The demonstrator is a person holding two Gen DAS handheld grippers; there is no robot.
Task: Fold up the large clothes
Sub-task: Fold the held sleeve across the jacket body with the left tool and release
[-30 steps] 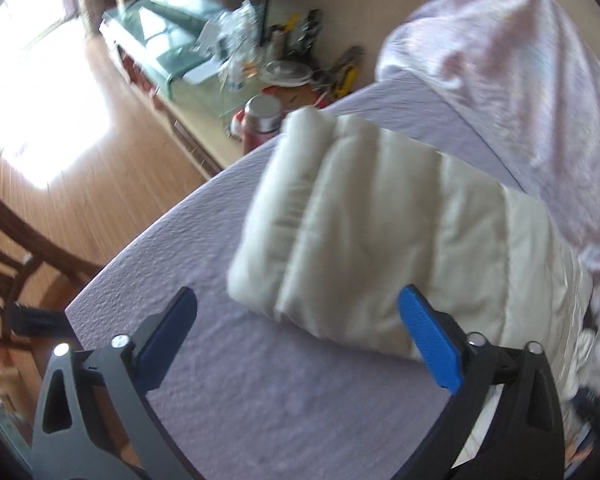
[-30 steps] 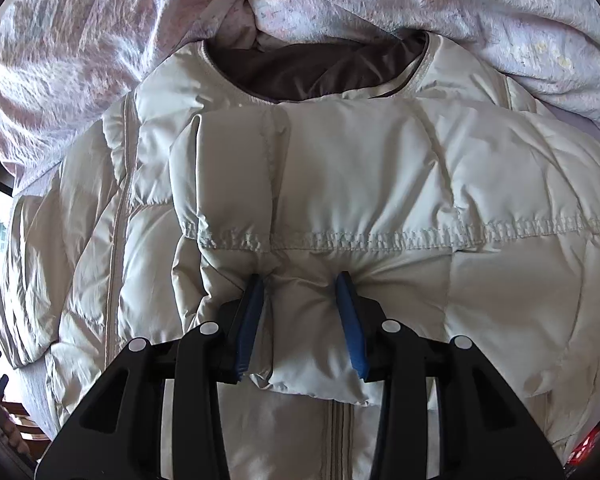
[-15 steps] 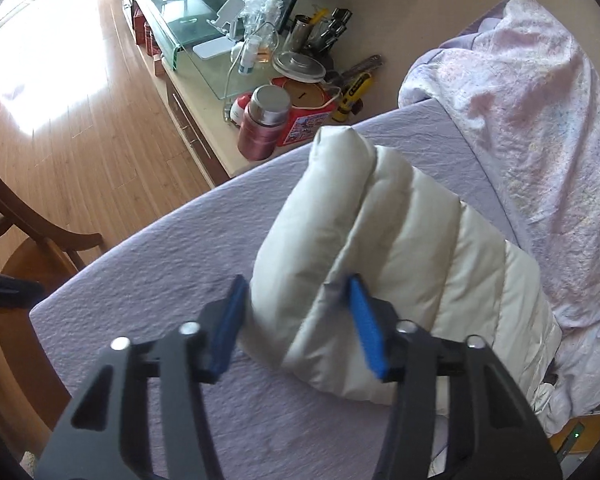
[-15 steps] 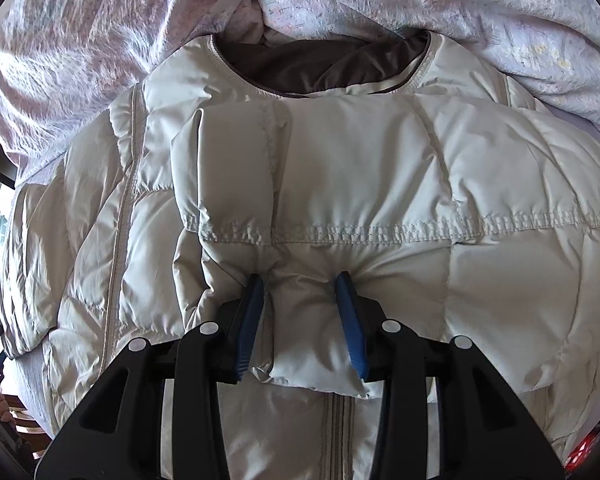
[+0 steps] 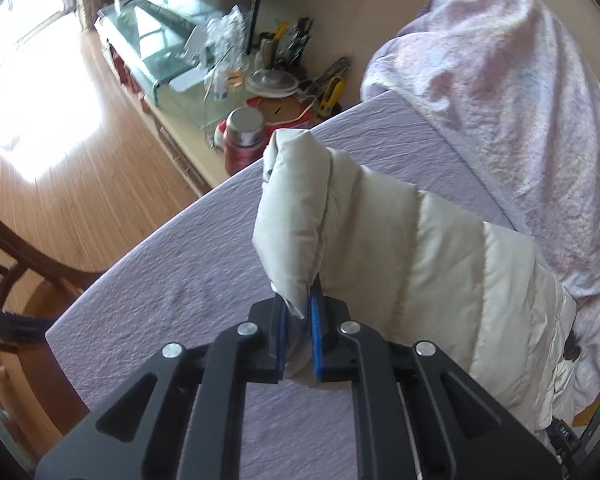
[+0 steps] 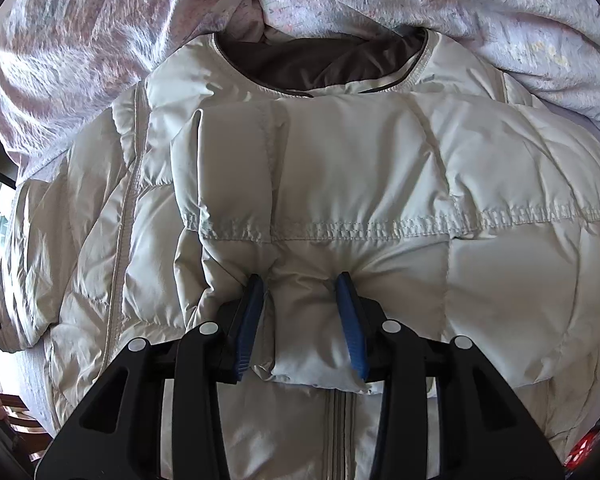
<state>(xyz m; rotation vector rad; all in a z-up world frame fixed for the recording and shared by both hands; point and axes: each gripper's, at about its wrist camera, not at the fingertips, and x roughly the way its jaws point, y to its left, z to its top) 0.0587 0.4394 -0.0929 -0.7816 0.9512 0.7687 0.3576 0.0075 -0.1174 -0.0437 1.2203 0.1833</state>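
A cream puffer jacket (image 6: 340,184) lies on a lilac bed sheet (image 5: 188,264), collar (image 6: 320,60) toward the far side, one sleeve folded across its chest. My right gripper (image 6: 302,292) is shut on the cuff end of that folded sleeve, near the front zipper (image 6: 340,420). In the left wrist view the other sleeve (image 5: 380,248) stretches out over the sheet. My left gripper (image 5: 298,312) is shut on its cuff and holds the end lifted and bunched.
A pink floral duvet (image 5: 500,80) is heaped along the far side of the bed, also behind the collar (image 6: 100,40). A low cabinet with a pink flask (image 5: 242,136), tools and clutter stands beside the bed. A wooden chair (image 5: 4,264) stands on the wood floor.
My left gripper went from wide open over the sleeve end to shut on its cuff, and the cuff now stands lifted. My right gripper kept its grip and barely moved.
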